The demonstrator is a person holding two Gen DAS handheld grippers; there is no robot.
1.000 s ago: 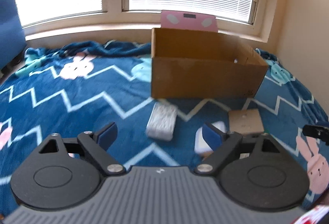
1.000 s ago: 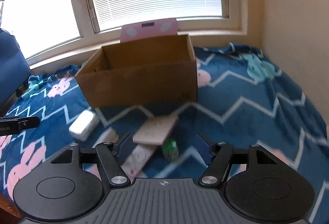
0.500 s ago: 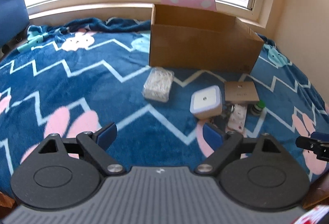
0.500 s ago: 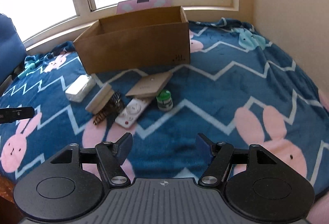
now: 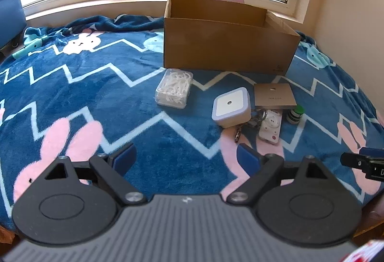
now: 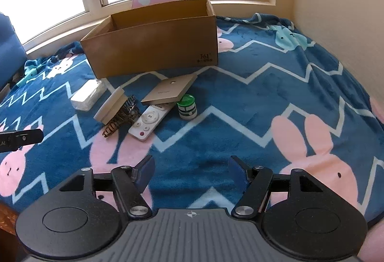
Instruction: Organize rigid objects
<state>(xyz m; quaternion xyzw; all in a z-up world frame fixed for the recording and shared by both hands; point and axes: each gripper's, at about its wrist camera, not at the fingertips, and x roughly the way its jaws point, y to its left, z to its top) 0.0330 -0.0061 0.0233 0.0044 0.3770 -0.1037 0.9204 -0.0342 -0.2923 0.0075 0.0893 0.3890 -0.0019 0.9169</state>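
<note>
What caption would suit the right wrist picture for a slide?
Open right hand-held gripper above a bunny blanket, facing a cardboard box, white remote and green-lidded jar.

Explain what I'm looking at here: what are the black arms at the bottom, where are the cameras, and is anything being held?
Each picture comes from a camera on a hand-held gripper, looking along its two fingers. The left gripper and right gripper both stand open and hold nothing. They hover over a blue rabbit-print blanket. On it stand an open cardboard box and, in front, loose items: a clear box of white picks, a white square device, a flat brown box, a white remote, a green-capped jar and a striped hair clip.
</note>
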